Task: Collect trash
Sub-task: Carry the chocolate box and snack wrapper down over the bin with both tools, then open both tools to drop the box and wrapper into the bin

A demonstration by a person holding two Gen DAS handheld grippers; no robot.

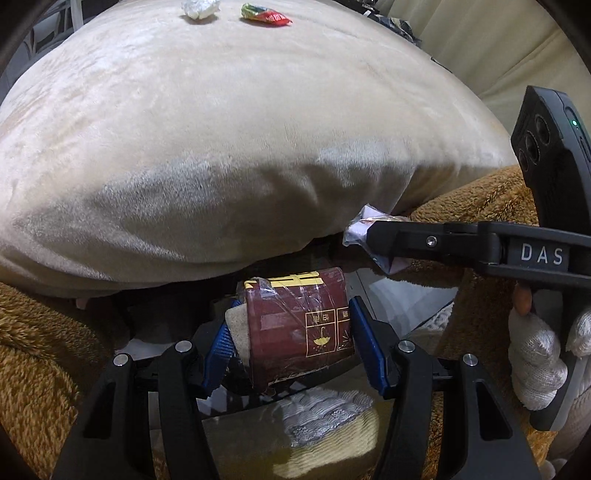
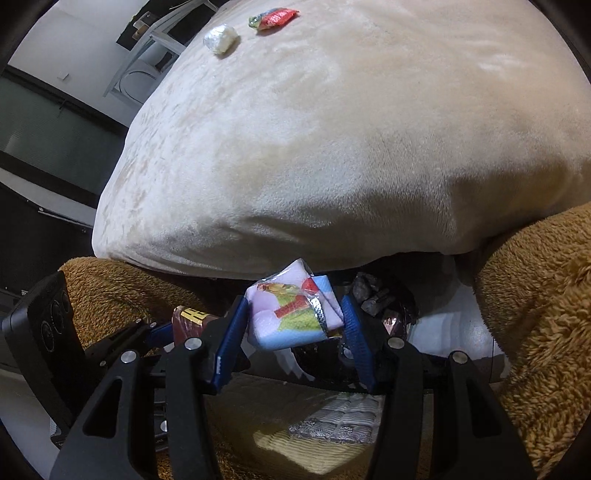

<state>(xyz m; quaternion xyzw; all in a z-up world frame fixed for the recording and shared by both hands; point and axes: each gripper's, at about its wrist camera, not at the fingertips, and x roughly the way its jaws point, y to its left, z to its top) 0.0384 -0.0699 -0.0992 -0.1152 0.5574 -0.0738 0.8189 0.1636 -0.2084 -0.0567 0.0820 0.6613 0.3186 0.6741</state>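
Note:
My left gripper (image 1: 293, 325) is shut on a dark red cardboard piece (image 1: 299, 325) with yellow print and clear tape, held below the front edge of a beige cushion (image 1: 229, 140). My right gripper (image 2: 295, 314) is shut on a pink and blue snack wrapper (image 2: 291, 314); it also shows in the left wrist view (image 1: 360, 227), at the right gripper's tip. A crumpled white tissue (image 1: 199, 9) and a red-green candy wrapper (image 1: 264, 14) lie on the cushion's far side; both also show in the right wrist view, the tissue (image 2: 221, 38) and the wrapper (image 2: 273, 18).
A brown fuzzy blanket (image 2: 535, 295) lies under and around the cushion. Dark crumpled trash (image 2: 373, 295) sits in a dark opening just beyond the right gripper. A white and yellow knitted cloth (image 1: 325, 417) lies below the grippers. A metal rack (image 2: 155, 44) stands at the far left.

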